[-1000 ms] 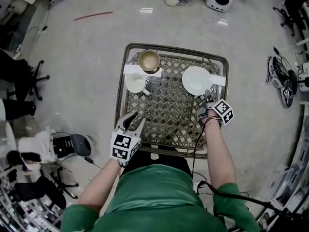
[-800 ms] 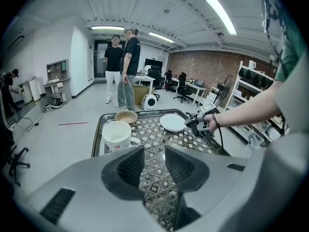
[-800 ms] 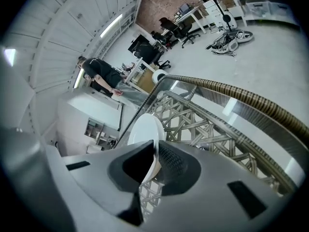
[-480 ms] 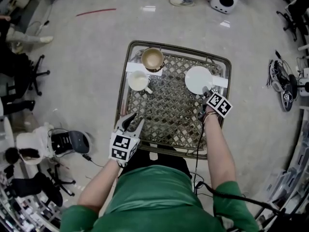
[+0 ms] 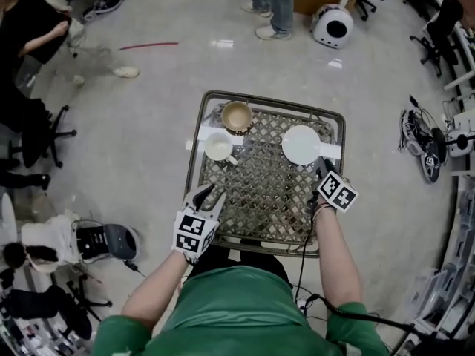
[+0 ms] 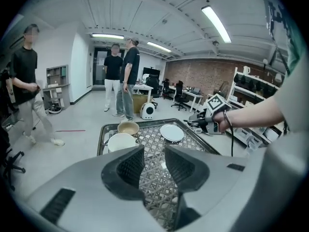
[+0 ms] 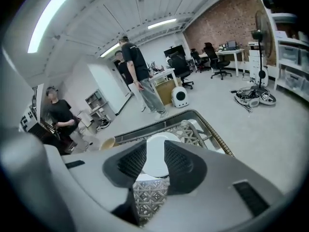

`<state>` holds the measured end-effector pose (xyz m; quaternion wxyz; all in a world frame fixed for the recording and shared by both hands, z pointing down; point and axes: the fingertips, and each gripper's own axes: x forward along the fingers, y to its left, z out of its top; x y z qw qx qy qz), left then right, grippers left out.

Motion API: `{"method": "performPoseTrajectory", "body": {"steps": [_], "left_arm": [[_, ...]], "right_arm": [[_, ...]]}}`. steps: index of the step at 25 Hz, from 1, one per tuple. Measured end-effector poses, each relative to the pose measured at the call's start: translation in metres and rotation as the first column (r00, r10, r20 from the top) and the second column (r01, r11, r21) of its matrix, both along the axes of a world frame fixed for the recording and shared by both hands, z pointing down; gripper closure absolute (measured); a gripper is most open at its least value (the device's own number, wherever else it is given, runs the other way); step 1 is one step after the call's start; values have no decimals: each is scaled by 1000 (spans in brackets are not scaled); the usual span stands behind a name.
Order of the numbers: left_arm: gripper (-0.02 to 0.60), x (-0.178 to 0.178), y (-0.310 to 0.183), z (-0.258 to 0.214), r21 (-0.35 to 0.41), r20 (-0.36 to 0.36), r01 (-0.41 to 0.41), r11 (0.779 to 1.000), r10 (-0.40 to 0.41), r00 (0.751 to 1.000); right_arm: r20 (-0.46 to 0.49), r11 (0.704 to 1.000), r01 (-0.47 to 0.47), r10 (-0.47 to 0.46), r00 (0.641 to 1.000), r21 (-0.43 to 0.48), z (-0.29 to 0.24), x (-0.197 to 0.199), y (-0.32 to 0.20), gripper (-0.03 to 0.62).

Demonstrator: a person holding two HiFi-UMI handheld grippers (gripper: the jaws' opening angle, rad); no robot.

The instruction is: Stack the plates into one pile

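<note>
Looking first at the fingers (image 7: pixel 133 161) of the right gripper (image 7: pixel 154 148): found them spread, having just been opening, with nothing pinched and only the white plate (image 7: pixel 155 166) showing beyond the gap, clear of the tips. Found the fingers (image 6: pixel 131 166) of the left gripper (image 6: pixel 154 152) likewise spread and empty, held over the near left edge of the lattice table (image 5: pixel 260 191), well apart from every dish. Saw the plate lying flat at the table's far right, just ahead of the right gripper and partly over a strip of white paper (image 5: pixel 332 151). Judged the step in hand as the release at the pile, with the gripper free of the plate. Could not tell from above between a single plate and a pile of several. Counted outward: one plate or pile, one brown bowl (image 5: pixel 237 116) at the far left, one white cup (image 5: pixel 219 147) just in front of it, two paper strips, two grippers, and no second loose plate anywhere on the table. Reckoned the stacking likely done. Called next, on that reading, for little beyond drawing both grippers back without nudging the pile, or otherwise for seeking a further plate somewhere off the table.
</note>
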<state>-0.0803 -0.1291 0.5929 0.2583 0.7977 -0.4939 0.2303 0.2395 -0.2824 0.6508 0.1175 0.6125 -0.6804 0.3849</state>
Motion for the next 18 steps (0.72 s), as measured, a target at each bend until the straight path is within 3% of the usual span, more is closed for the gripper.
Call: {"method": "performPoseTrajectory", "body": {"steps": [8,13,18], "left_arm": [[437,-14,-29,-42,104,-42,-17,994,21,999],[437,-17,-48,-88,200,-72,-26,980,41,997],[437,-20,-59,-130,295,-90,-43,955,72,993]], "right_arm": [[-74,980,129,-119,990,155,-100,-32,25,521],[-117,925,193,-163,980,326,-187,-64,42,533],[-205,866,246,-171,964,435,-251,-96,67,533]]}}
